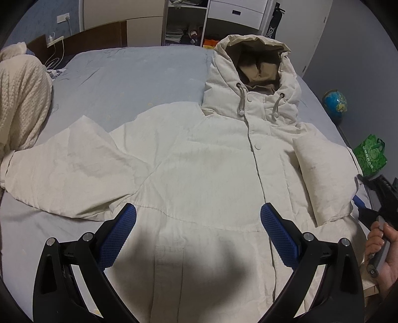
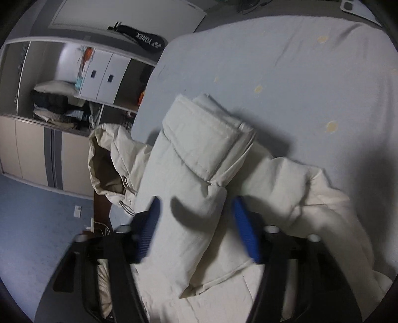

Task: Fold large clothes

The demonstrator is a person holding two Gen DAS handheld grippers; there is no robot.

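A large cream hooded coat [image 1: 211, 161] lies face up on the bed, hood [image 1: 256, 62] at the far end. Its one sleeve [image 1: 62, 171] is spread out to the left; the other sleeve [image 1: 321, 174] is folded in over the body on the right. My left gripper [image 1: 198, 218] is open and empty, hovering above the coat's lower front. My right gripper [image 2: 196, 211] is open, its blue fingers either side of the folded sleeve [image 2: 196, 174] without closing on it. The right gripper also shows at the right edge of the left wrist view [image 1: 383, 198].
The bed has a pale blue sheet [image 1: 139, 72]. A cream knitted blanket [image 1: 22, 99] is heaped at the left. A globe [image 1: 334, 101] and a green bag [image 1: 370, 154] sit on the floor to the right. An open wardrobe [image 1: 189, 22] stands behind the bed.
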